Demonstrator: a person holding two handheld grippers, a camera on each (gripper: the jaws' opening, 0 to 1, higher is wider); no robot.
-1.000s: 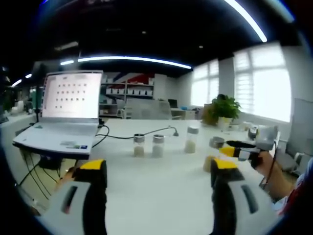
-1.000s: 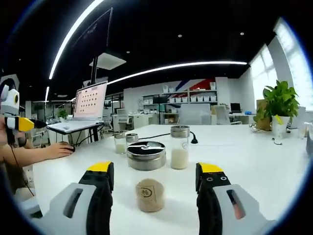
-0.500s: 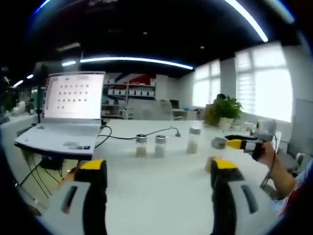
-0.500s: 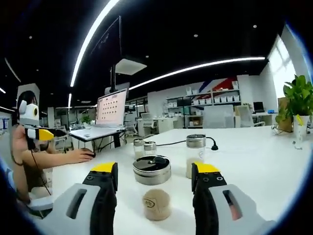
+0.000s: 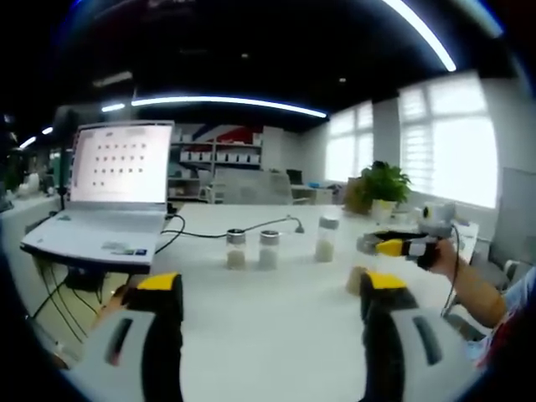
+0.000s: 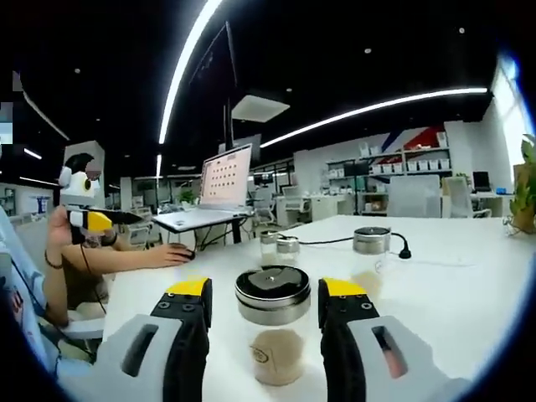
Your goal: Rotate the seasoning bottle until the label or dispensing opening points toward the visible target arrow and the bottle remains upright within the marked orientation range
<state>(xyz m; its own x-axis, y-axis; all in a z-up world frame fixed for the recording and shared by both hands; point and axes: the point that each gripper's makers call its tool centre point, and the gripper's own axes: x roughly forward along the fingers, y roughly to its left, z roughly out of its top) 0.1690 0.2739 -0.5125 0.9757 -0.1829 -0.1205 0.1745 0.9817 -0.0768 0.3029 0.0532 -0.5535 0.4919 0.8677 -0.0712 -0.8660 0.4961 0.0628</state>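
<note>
Standing upright low in the centre of the right gripper view, the seasoning bottle point(image 6: 273, 335) sits between the right gripper point(image 6: 264, 295)'s yellow-tipped fingers — parted, one on each side of its steel lid, contact not clear. In the left gripper view, the left gripper point(image 5: 272, 290) is at the bottom, fingers wide apart over the white table point(image 5: 276, 322). Three small jars point(image 5: 268, 249) line up mid-frame, the laptop point(image 5: 113, 188) at the left.
</note>
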